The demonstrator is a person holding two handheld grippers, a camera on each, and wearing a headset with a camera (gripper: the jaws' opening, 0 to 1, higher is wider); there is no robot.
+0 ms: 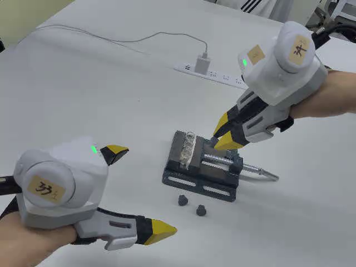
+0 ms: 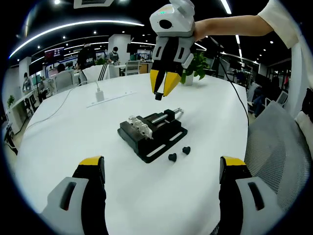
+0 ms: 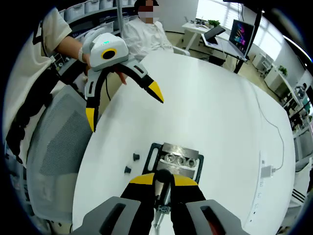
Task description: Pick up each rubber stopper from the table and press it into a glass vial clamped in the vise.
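Two rubber stoppers (image 1: 201,209) are lying on the surface (image 1: 100,89) beside the vise (image 1: 203,173); the right claw (image 1: 215,140) is clenching a third stopper (image 2: 157,96) near the clamped vials (image 1: 189,147), likely for pressing in; the left claw (image 1: 147,189) is hanging released

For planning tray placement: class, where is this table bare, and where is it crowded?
Bare: the broad stretch between the vise and the power strip, and left of the vise. Crowded: two loose stoppers at its front, right gripper above.

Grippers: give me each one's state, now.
Left gripper: open, empty.
Right gripper: closed on a stopper above the vise.
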